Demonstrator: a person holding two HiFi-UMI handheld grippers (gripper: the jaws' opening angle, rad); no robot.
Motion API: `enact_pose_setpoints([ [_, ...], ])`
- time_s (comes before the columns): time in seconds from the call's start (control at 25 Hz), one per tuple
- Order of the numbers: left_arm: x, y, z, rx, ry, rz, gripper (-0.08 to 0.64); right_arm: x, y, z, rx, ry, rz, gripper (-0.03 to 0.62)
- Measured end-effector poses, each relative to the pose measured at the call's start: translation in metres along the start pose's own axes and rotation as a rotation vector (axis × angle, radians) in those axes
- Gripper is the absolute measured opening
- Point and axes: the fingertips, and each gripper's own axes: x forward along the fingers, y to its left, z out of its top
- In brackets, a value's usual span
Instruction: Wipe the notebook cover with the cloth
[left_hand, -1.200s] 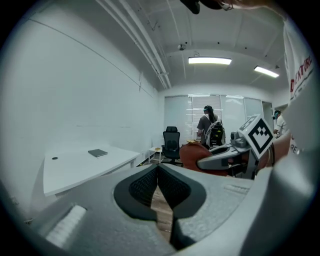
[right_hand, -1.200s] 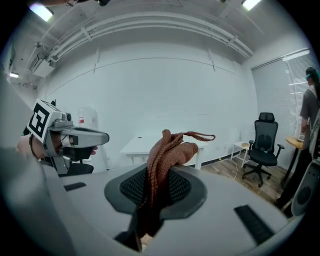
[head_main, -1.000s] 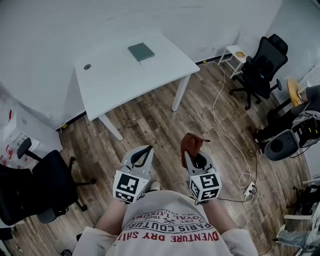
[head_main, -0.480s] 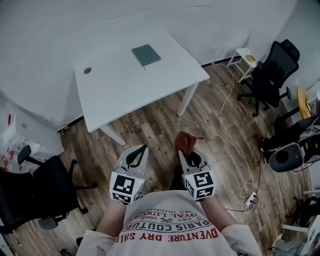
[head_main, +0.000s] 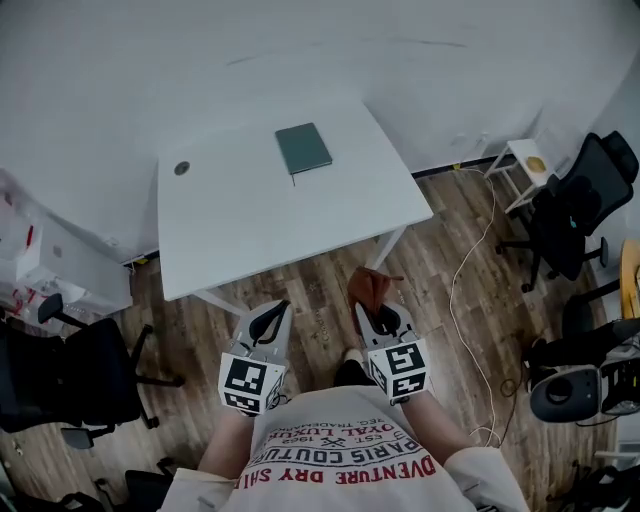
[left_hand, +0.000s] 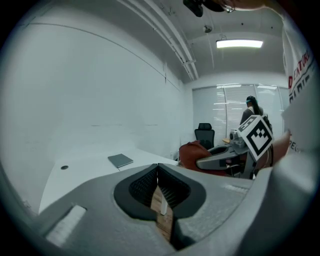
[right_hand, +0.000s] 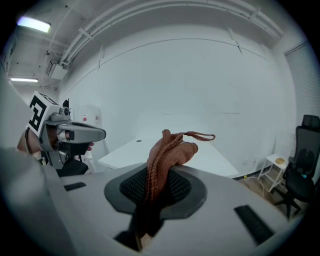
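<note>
- The white table (head_main: 240, 220) stands against the wall ahead of me. I am on the wooden floor short of its near edge, so nothing on it is within reach.
- The notebook (head_main: 303, 148) lies flat and shut toward the table's far side. Its cover faces up with bare tabletop all round, so I judge it ready for wiping.
- My left gripper (head_main: 270, 315) is low before my chest, its jaws pressed together on nothing. I reckon it is free to steady the notebook.
- My right gripper (head_main: 378, 312) is level beside it, pinching the cloth.
- The cloth (head_main: 366, 287), rust-brown and bunched, pokes past the jaw tips, so fabric rather than jaw should meet the cover.
</note>
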Motion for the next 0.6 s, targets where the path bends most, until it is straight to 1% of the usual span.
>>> enact_pose_setpoints([
  [0.16,0.050,0.011,0.011,-0.031,-0.014,0.083,0.011,0.024,-0.057,0.011,-0.018,-0.008,0.032,0.078],
  [0.32,0.096,0.001,0.021,-0.046,-0.005,0.117,0.011,0.040,-0.106,0.016,-0.035,0.013,0.068,0.078],
  [0.48,0.125,0.003,0.027,-0.032,0.015,0.129,0.011,0.061,-0.130,0.016,-0.021,0.023,0.098,0.078],
  [0.6,0.133,0.018,0.029,-0.050,0.025,0.160,0.011,0.080,-0.138,0.013,-0.013,0.047,0.112,0.078],
])
